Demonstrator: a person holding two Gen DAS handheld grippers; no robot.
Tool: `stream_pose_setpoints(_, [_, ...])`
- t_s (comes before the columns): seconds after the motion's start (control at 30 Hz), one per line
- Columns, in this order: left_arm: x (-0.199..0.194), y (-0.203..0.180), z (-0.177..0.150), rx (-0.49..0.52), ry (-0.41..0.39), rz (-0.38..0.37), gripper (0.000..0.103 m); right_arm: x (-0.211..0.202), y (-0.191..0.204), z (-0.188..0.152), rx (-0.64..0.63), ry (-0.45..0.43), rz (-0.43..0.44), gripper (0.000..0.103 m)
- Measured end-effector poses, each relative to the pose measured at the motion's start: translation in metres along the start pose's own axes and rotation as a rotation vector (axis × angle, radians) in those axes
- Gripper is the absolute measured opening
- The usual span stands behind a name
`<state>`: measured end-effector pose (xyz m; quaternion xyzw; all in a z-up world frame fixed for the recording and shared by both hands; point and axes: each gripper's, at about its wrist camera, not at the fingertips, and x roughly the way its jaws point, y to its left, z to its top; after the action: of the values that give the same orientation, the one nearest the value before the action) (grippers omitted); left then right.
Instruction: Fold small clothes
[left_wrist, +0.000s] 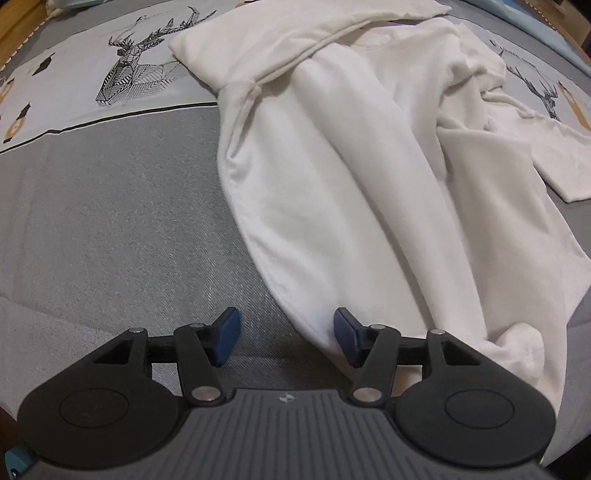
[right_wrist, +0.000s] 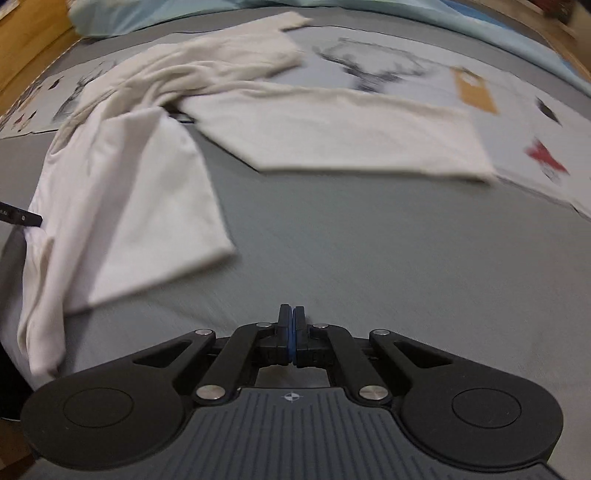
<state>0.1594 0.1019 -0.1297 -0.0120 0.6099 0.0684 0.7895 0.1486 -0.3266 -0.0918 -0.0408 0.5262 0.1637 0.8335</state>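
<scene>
Left tongs (left_wrist: 287, 338): spread wide with nothing between the blue pads, low over the bed; the right pad sits at the near hem of the garment.
Right tongs (right_wrist: 292, 332): pressed together, nothing caught between them, above bare grey cover.
White garment (left_wrist: 369, 177): crumpled on the bed, body running away from the left tongs, one sleeve out to the right.
Bed (left_wrist: 122, 221): grey cover in front.
Deer print (left_wrist: 144, 62): on a pale panel further back, left of the garment.
Blue bedding (right_wrist: 155, 14): at the far end.
</scene>
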Motion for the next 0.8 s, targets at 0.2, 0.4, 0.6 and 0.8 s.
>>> stream_pose_setpoints(0.2, [-0.005, -0.007, -0.007, 0.034, -0.011, -0.035, 0.006, -0.023, -0.017, 0.015, 0.231, -0.194, 0.121, 0.034])
stream_pose_setpoints(0.4, [-0.006, 0.011, -0.010, 0.023, -0.027, 0.078, 0.004, 0.019, 0.026, 0.051, 0.196, -0.151, 0.149, 0.048])
stream_pose_setpoints(0.6, [-0.008, 0.039, -0.006, -0.043, -0.021, 0.066, 0.005, 0.071, 0.076, 0.079, 0.094, -0.073, 0.108, 0.048])
stream_pose_setpoints(0.8, [-0.009, 0.043, -0.002, -0.064, -0.027, 0.047, 0.005, 0.082, 0.093, 0.081, -0.032, -0.064, 0.073, 0.003])
